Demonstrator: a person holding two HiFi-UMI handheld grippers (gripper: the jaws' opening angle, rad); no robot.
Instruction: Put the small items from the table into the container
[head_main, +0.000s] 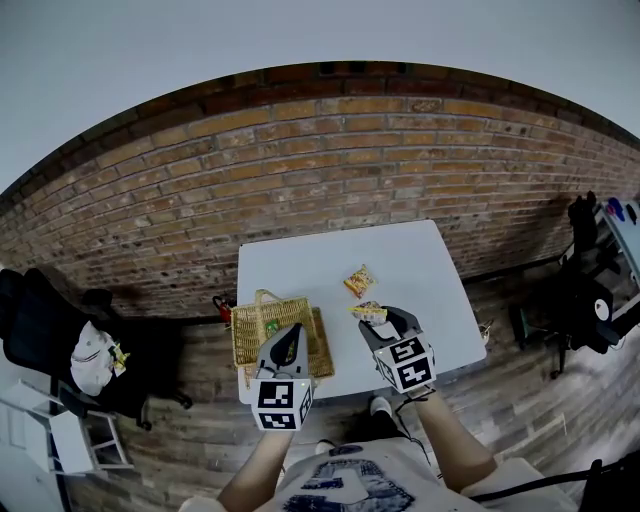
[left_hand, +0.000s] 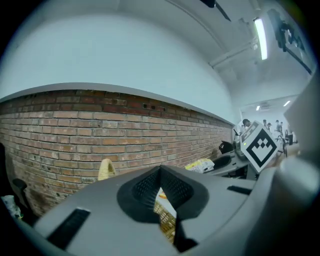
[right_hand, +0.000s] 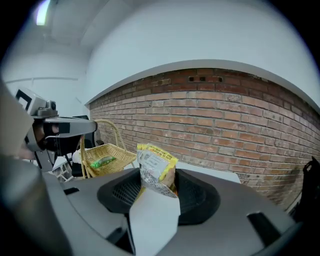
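A white table (head_main: 420, 270) carries a wicker basket (head_main: 250, 340) at its front left corner and an orange snack packet (head_main: 359, 281) near the middle. My right gripper (head_main: 376, 322) is shut on a yellow snack packet (head_main: 368, 311), raised above the table to the right of the basket. In the right gripper view the packet (right_hand: 156, 167) stands upright between the jaws, and the basket (right_hand: 107, 152) holds a green item (right_hand: 102, 161). My left gripper (head_main: 289, 340) hovers over the basket, jaws together with nothing held. The basket weave (left_hand: 167, 217) shows through their slit.
A brick wall (head_main: 330, 160) runs behind the table. A black chair with a white bag (head_main: 93, 358) stands at the left and dark office chairs (head_main: 585, 300) at the right. A small red object (head_main: 221, 303) sits by the wall, left of the basket.
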